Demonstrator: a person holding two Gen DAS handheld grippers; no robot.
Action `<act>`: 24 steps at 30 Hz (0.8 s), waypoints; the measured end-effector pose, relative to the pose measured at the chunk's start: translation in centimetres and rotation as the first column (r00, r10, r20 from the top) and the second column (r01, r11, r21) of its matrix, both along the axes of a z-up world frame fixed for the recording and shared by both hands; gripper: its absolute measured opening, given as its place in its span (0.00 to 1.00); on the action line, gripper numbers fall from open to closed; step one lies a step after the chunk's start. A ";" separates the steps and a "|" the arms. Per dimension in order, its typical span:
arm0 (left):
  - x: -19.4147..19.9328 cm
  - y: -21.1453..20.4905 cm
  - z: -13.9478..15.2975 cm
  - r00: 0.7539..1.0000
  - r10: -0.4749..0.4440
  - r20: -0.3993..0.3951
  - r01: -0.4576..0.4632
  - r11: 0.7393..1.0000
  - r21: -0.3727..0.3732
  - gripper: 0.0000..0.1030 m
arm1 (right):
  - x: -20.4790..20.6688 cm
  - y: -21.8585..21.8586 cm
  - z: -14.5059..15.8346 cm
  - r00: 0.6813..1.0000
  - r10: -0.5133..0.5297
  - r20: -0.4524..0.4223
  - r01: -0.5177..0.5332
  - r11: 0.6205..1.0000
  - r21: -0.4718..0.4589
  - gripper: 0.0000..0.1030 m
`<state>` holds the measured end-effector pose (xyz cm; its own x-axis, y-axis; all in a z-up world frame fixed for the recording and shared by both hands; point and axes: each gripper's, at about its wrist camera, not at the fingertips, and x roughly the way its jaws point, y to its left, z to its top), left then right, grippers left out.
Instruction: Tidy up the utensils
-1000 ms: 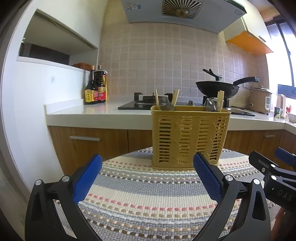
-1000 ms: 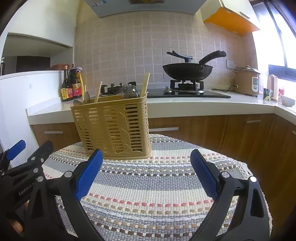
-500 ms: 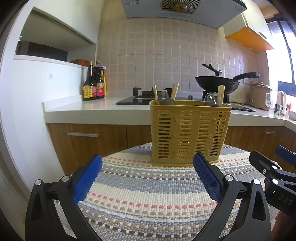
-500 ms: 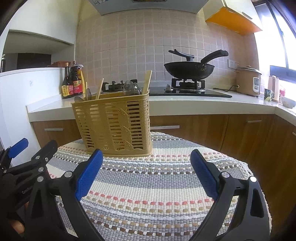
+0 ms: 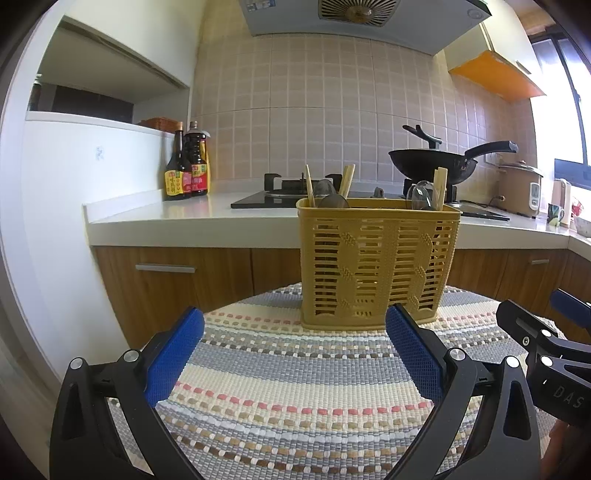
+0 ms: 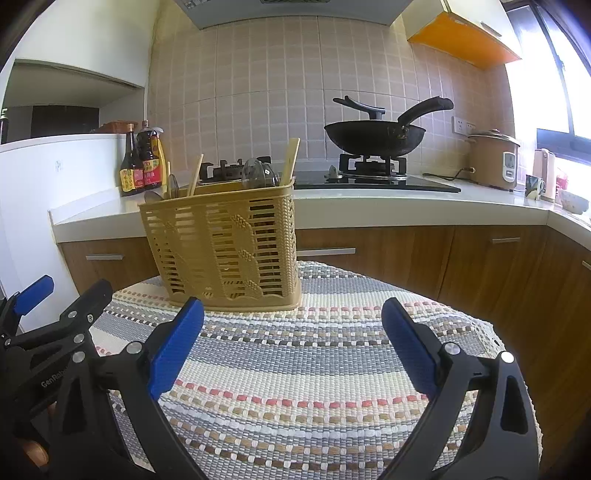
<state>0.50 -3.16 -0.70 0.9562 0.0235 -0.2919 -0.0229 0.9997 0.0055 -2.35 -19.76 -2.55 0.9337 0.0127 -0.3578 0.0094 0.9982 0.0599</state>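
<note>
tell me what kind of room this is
Almost certainly a home kitchen: a black wok on a gas stove, a rice cooker on the counter, and a range hood overhead.

Both wrist cameras are sitting low over a round table covered in a striped woven cloth [image 5: 295, 387], facing the far kitchen counter. The left wrist view is looking almost squarely at the tan slotted plastic utensil basket [image 5: 376, 266], near and centred between its own blue-padded black fingers [image 5: 177, 343]. The right wrist view is looking from farther right, catching the same basket [image 6: 225, 247] left of centre and at an angle. Both are sharing the basket, the cloth, the black wok [image 5: 432, 164] on the hob and the dark sauce bottles [image 6: 142, 162], and each is glimpsing the other gripper at its edge.
</note>
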 end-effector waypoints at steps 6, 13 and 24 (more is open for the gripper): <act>0.0 0.0 0.0 1.000 0.000 0.000 0.000 1.000 0.000 0.93 | 0.0 0.1 0.0 1.000 -0.004 0.002 0.004 1.000 0.002 0.90; 0.0 0.0 0.0 1.000 0.001 0.000 -0.001 1.000 0.000 0.93 | -0.1 0.1 0.0 1.000 -0.001 0.002 0.001 1.000 0.002 0.90; 0.0 -0.2 0.0 1.000 -0.003 -0.001 0.003 1.000 0.002 0.93 | -0.2 0.1 0.0 1.000 -0.001 0.004 0.001 1.000 0.002 0.90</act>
<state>0.50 -3.32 -0.74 0.9559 0.0213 -0.2928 -0.0199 0.9998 0.0075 -2.51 -19.63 -2.55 0.9351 0.0125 -0.3542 0.0102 0.9980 0.0622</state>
